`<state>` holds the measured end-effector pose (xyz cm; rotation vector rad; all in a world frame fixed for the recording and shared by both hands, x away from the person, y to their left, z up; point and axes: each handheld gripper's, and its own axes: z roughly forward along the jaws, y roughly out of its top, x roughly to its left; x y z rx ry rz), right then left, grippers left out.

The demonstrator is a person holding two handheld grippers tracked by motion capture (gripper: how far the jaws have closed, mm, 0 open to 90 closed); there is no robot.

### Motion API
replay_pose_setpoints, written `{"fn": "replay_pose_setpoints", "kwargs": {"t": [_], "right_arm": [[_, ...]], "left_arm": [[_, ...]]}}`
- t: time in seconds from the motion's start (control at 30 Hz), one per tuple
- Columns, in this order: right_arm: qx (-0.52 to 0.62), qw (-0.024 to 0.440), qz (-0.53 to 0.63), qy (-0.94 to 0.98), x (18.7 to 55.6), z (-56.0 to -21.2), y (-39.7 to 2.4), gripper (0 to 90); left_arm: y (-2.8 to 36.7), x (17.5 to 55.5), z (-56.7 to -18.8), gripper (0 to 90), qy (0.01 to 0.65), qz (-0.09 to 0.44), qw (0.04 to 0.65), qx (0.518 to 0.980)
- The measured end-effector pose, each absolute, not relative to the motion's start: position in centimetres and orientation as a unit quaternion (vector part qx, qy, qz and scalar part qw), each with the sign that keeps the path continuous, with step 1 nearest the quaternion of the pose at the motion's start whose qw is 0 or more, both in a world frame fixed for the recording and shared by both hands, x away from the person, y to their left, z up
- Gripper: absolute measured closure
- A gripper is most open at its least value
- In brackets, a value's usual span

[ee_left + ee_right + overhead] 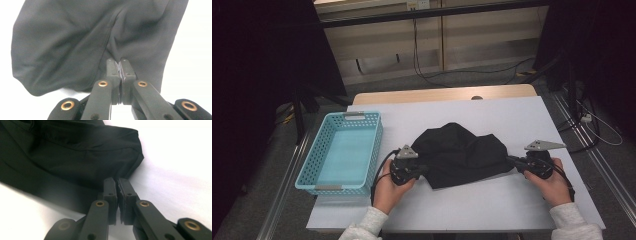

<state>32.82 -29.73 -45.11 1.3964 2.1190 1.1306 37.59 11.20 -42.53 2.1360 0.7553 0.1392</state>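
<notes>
On the table, left gripper [421, 170] and right gripper [513, 161] held low, jaws pinched on black cloth's [462, 152] opposite edges.

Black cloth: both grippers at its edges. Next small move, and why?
Probably lift both grippers together and draw them apart. The left gripper and the right gripper are each shut on an edge of the black cloth, which lies bunched and creased on the white table; that should spread it.
</notes>
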Motion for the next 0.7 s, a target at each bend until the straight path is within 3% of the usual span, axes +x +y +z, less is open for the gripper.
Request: {"fn": "replay_pose_setpoints", "kwargs": {"t": [0.27, 0.43, 0.57, 0.7], "right_arm": [[0.474, 0.189, 0.403, 0.759, 32.8, -44.7, -29.0, 83.1], [0.44, 0.193, 0.422, 0.768, 32.5, -44.3, -28.2, 72.0], [0.408, 0.167, 0.43, 0.788, 32.3, -44.5, -27.3, 58.1], [0.385, 0.156, 0.412, 0.811, 32.2, -45.1, -26.9, 50.5]], "left_arm": [[12.6, 39.4, -41.2, 88.4, 0.34, 0.06, 0.453, 0.822], [12.6, 39.9, -41.3, 88.2, 0.347, 0.062, 0.454, 0.818], [12.9, 40.1, -41.3, 88.1, 0.353, 0.069, 0.452, 0.816], [13.1, 40.1, -41.7, 87.9, 0.361, 0.07, 0.446, 0.816]]}}
